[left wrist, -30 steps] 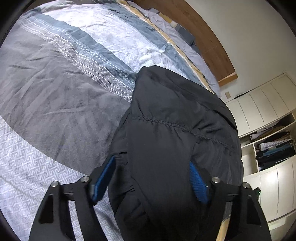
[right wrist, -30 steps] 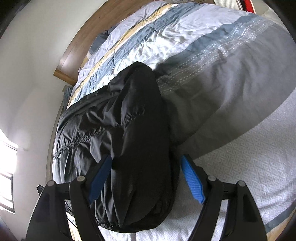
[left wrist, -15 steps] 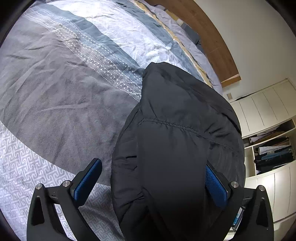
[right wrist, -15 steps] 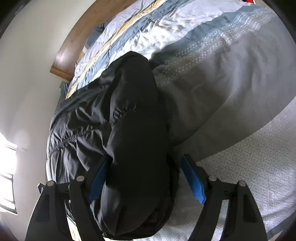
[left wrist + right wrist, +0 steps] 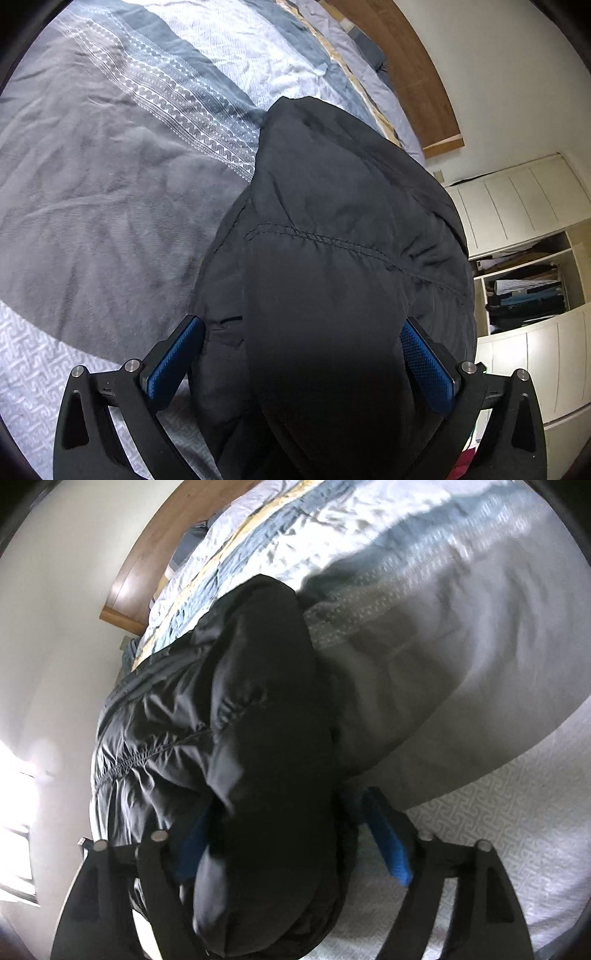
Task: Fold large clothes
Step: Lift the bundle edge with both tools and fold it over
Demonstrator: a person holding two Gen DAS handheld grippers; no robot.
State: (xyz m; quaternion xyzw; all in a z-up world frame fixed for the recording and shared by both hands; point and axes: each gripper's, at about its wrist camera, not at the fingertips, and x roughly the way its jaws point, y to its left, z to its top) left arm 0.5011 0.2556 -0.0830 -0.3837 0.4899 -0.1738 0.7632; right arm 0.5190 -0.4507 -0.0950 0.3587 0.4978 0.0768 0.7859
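A black padded jacket (image 5: 332,221) lies folded in a thick bundle on the bed, its quilted seam running across the top. My left gripper (image 5: 300,323) straddles the jacket's near end with its jaws wide. The blue pads (image 5: 173,362) sit beside the fabric without squeezing it. In the right wrist view the same jacket (image 5: 258,664) bulges between the jaws of my right gripper (image 5: 284,805), which are opening. Its left pad is half hidden behind the fabric and its right pad (image 5: 388,842) stands off it. That view is blurred.
The bed cover (image 5: 110,184) has grey, blue, white and yellow bands and stretches away on all sides (image 5: 443,664). A wooden headboard (image 5: 417,74) is at the far end. A white wardrobe (image 5: 517,199) with open shelves of clothes (image 5: 524,295) stands beside the bed.
The left jaws spread from a squeeze on the jacket to full width. Both grippers sank closer over the jacket. The right jaws widened slightly and that view became blurred.
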